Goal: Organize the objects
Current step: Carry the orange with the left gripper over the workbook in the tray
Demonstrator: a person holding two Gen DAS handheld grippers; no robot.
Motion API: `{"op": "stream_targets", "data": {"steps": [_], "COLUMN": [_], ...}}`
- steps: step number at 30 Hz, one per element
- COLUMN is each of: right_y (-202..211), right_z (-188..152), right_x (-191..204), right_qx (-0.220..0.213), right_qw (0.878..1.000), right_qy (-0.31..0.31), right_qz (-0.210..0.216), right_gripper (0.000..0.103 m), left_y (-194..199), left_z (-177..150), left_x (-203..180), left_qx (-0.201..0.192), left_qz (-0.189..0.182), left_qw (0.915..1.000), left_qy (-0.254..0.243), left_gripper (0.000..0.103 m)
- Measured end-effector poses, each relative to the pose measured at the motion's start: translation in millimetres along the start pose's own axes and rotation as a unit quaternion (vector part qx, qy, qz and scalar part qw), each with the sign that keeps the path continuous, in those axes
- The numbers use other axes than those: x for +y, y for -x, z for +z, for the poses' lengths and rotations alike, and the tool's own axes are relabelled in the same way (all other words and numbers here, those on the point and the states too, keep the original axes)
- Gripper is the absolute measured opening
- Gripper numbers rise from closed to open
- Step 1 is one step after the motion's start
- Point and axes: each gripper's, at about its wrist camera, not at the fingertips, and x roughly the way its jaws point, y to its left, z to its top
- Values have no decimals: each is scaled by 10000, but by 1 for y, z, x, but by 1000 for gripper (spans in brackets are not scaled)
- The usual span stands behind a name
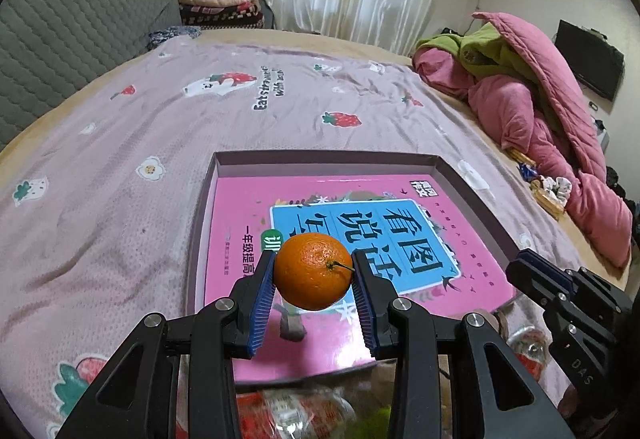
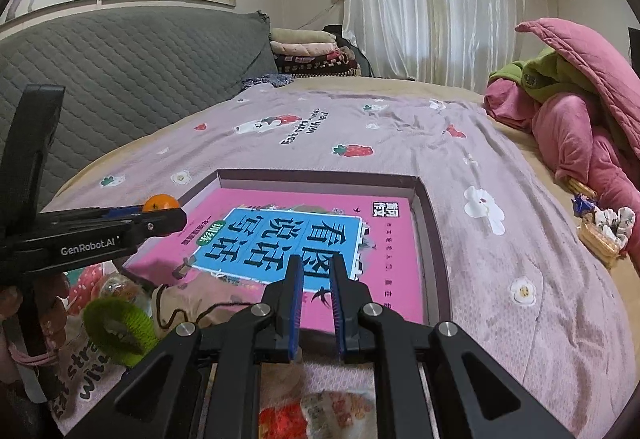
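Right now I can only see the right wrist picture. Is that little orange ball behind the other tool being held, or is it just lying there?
Observer: It is held. In the left wrist view the orange is pinched between the two blue pads of the left tool.
Operator: So is it really a ball?
Observer: No, it is a fruit. A short stem sticks out of it toward that camera.
Operator: What is underneath it?
Observer: The pink book that lies in the shallow box. The orange hangs above the book's near part.
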Motion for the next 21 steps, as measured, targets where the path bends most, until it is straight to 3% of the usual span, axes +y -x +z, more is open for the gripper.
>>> {"op": "stream_targets", "data": {"steps": [21], "right_y": [-13], "right_z": [-11], "right_x": [-14], "right_qx": [282], "right_qw": [9993], "right_qy": [-252], "right_qz": [-9], "right_gripper": [14], "left_y": [-28], "left_z": [-8], "left_x": [9], "left_qx": [449], "left_qz": [115], "left_qw": [9989], "left_qy": [107], "left_gripper": [38]}}
